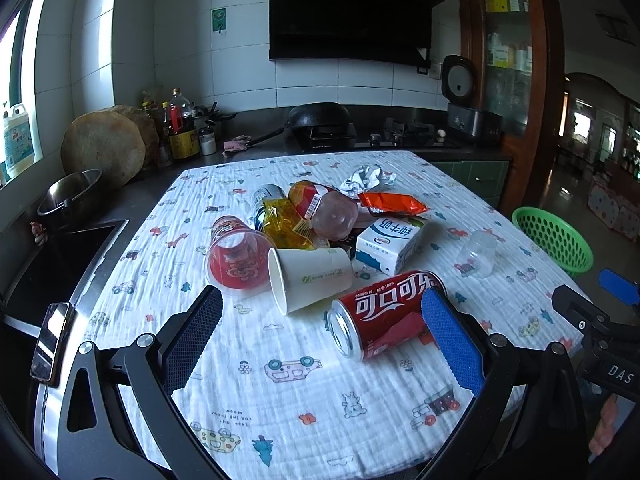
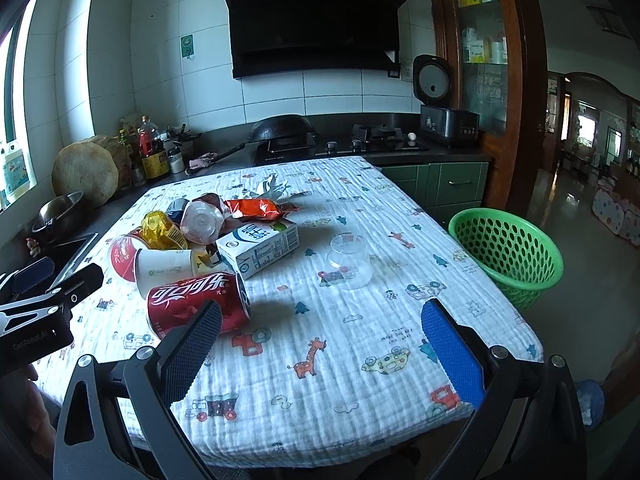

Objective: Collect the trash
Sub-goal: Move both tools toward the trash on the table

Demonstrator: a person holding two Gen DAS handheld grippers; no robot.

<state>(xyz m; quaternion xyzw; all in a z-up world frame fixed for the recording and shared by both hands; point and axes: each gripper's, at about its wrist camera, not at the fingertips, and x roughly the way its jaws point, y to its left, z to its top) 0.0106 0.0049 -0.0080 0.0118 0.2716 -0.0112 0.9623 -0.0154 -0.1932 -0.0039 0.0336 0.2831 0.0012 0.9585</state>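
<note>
My left gripper (image 1: 322, 316): wide open, empty | red cola can (image 1: 384, 314) on its side just ahead, axis slanting across jaws | my right gripper (image 2: 320, 328): wide, empty, farther | green basket (image 2: 508, 252) off table's right edge.

Daylight enters from the window (image 1: 24, 92) at left, overexposing it and leaving bright patches on the tiled wall (image 1: 96, 60). The tablecloth (image 2: 360, 360) is evenly lit, with soft shadows falling rightward. Fisheye distortion bends straight lines, and dark vignetting fills the corners.
</note>
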